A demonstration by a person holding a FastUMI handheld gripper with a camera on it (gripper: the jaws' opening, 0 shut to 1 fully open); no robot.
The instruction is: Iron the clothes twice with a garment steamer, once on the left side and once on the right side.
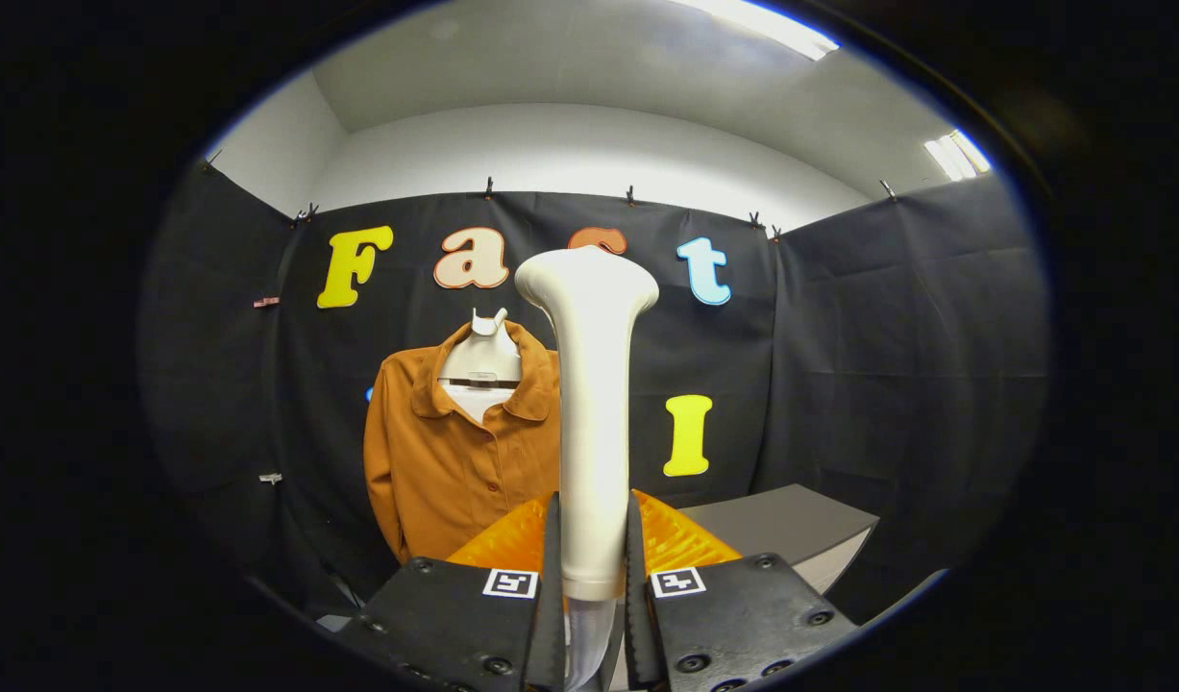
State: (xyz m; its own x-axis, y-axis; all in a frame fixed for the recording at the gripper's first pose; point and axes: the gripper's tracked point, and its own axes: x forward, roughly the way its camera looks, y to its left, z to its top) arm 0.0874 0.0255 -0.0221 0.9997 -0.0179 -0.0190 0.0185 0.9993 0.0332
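A white garment steamer (590, 404) stands upright between my fingers, its flared head at the top and its handle pressed by both fingers. My gripper (591, 538) is shut on that handle. Beyond it, slightly to the left, an orange-brown buttoned shirt (454, 452) hangs on a white mannequin torso (481, 360) against the black cloth wall. The steamer hides the shirt's right side and is held apart from the cloth, some way in front of it.
A grey table (781, 524) stands to the right of the shirt, beyond my right finger. Black cloth walls close the booth at the back and on both sides.
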